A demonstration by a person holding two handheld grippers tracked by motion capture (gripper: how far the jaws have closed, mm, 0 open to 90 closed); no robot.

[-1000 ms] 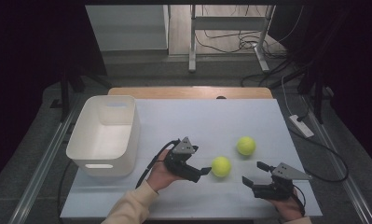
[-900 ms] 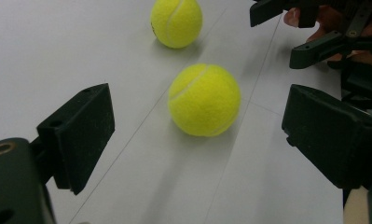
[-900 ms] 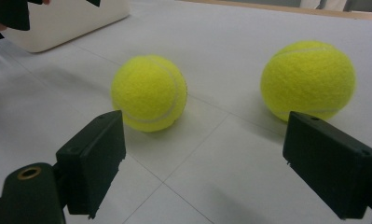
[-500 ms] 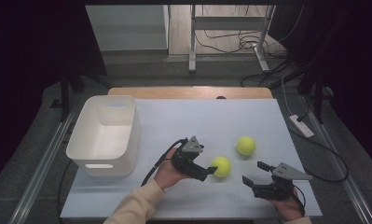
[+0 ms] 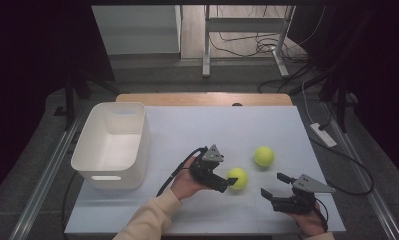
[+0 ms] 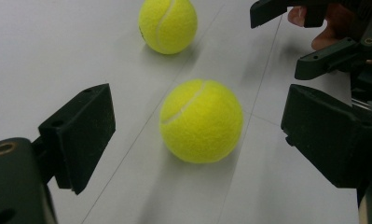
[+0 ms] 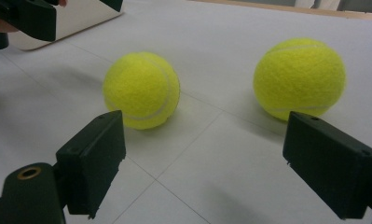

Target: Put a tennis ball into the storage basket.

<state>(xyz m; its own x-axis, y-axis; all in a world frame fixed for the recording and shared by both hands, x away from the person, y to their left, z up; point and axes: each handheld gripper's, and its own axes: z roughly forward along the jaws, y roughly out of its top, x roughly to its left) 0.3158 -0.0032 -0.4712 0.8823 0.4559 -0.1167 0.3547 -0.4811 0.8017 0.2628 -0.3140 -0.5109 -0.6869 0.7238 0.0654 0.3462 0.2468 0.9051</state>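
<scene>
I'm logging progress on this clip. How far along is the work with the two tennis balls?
Nothing looks done: the white bin is empty and both balls lie on the table. In hand: the left gripper has its jaws open around the nearer ball, pads not touching it. The right gripper is open and holds nothing. Left: gripping this ball, then the farther ball, probably for the bin.

In the high view the left gripper (image 5: pixel 230 183) covers the near side of the nearer ball (image 5: pixel 237 178) — whether a pad touches it cannot be told there. The person's right hand (image 5: pixel 309 223) is cut off by the bottom edge, as is the sleeve (image 5: pixel 146 220). In the left gripper view, the right gripper (image 6: pixel 309 35) runs off the top and right edges — its body is hidden.
</scene>
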